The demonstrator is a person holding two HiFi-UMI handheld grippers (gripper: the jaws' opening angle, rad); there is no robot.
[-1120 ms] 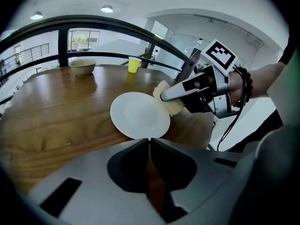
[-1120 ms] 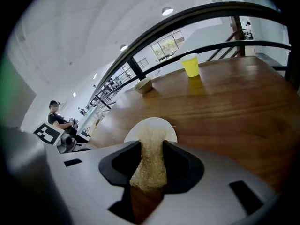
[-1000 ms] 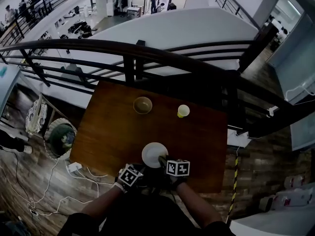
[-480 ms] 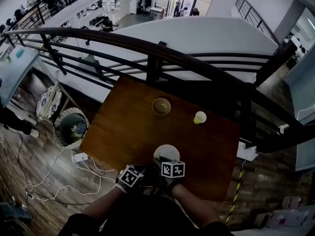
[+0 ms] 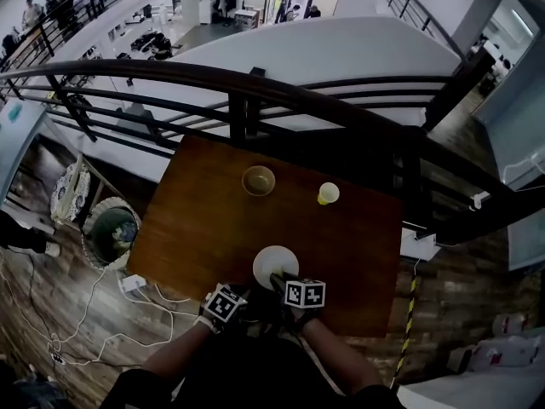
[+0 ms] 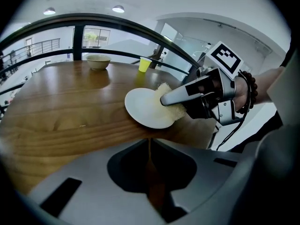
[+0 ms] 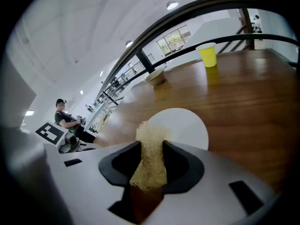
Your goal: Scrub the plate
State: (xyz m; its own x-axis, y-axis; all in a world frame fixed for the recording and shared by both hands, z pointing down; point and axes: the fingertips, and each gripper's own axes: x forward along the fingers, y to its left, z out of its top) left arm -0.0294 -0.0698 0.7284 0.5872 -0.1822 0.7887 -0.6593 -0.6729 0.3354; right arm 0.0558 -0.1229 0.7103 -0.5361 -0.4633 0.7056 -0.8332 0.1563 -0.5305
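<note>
Mid-scrub, I'd say: my right gripper [image 7: 151, 146] pinches the sponge [image 7: 150, 165] on the plate [image 7: 187, 125]. My left gripper [image 6: 149, 149] is closed, empty. Next, sweep across the plate

Wooden table [image 5: 213, 220], black railing [image 5: 170, 79], plank floor [image 5: 51, 313].

plate [image 5: 274, 265]: white, round, shallow, plain surface. lies flat on desk [image 5: 204, 220], close to near edge, about mid-width. sponge [image 7: 150, 146]: pale yellow, coarse open texture, pinched upright between jaws of right gripper [image 6: 165, 100]. free end projects forward past jaws, pressed on plate's near-right rim. rest of plate face exposed.
</note>
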